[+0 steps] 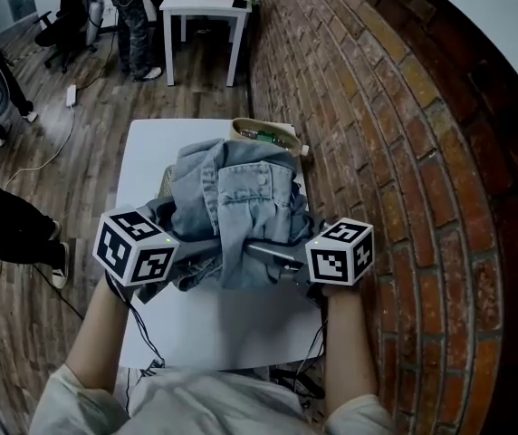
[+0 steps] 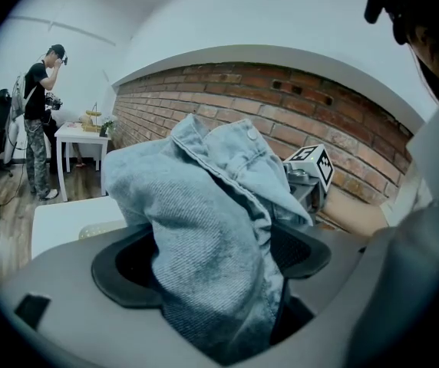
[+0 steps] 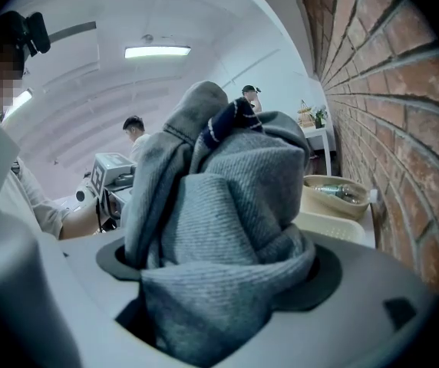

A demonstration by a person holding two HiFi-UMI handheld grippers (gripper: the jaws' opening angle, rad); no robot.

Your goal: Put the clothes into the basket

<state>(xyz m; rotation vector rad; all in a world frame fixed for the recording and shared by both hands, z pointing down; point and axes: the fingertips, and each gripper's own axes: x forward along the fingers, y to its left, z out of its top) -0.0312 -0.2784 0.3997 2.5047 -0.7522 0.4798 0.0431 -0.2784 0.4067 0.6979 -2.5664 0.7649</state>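
Note:
A light-blue denim jacket [image 1: 236, 198] is bunched with a grey knit garment [image 3: 227, 205] into one heap over the white table [image 1: 214, 324]. My left gripper [image 1: 187, 254] is shut on the denim jacket [image 2: 204, 228], whose cloth fills the gap between its pads. From the right side, my right gripper [image 1: 282, 263] is shut on the grey knit garment, a dark striped cuff [image 3: 231, 117] poking from the top. The pale perforated basket [image 1: 166, 185] shows only as a sliver under the heap; its rim [image 3: 346, 227] lies just beyond the right gripper's [image 3: 219, 274] bundle. Both grippers' fingertips are hidden by cloth.
A beige bowl [image 1: 263, 134] holding a bottle stands at the table's far end against the brick wall [image 1: 377, 152], which runs along the right. People stand on the wooden floor to the left and far back, near another white table [image 1: 209, 3].

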